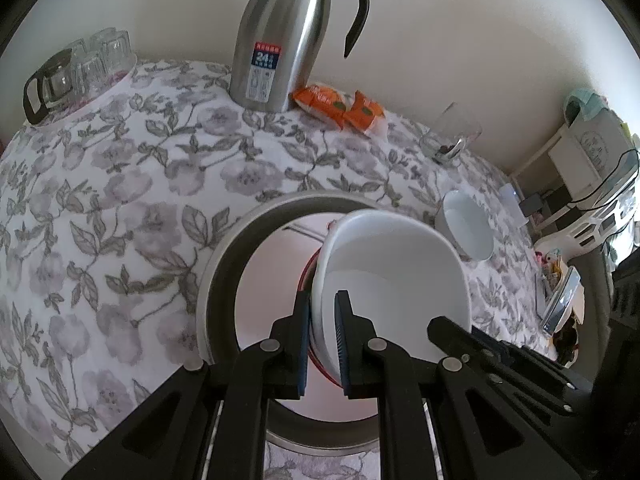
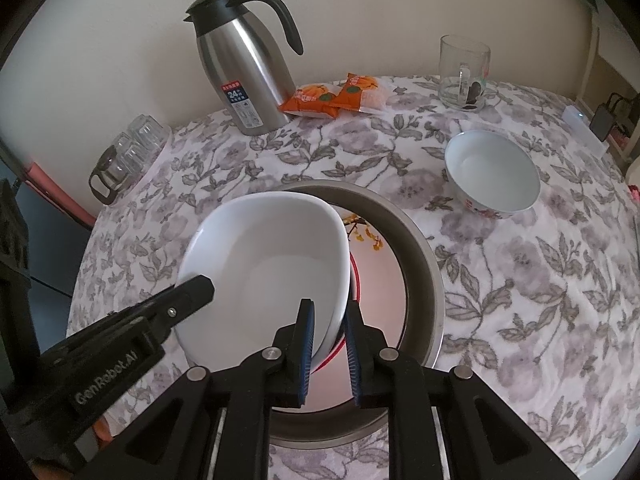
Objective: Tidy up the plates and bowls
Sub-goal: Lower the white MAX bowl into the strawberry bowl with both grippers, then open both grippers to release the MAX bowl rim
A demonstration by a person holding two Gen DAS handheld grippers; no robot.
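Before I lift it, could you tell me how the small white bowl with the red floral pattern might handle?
The small white bowl with the red floral pattern looks glazed, so probably slippery and breakable. It stands upright, alone on the floral tablecloth, so likely steady.

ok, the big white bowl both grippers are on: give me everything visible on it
The white bowl is glossy, ceramic-looking, plain and empty inside. It sits tilted over a red-rimmed dish inside the metal pan. The left hand-held gripper pinches one side of its rim, the right hand-held gripper the opposite side, with a pad inside and outside the wall. A smaller white bowl stands apart.
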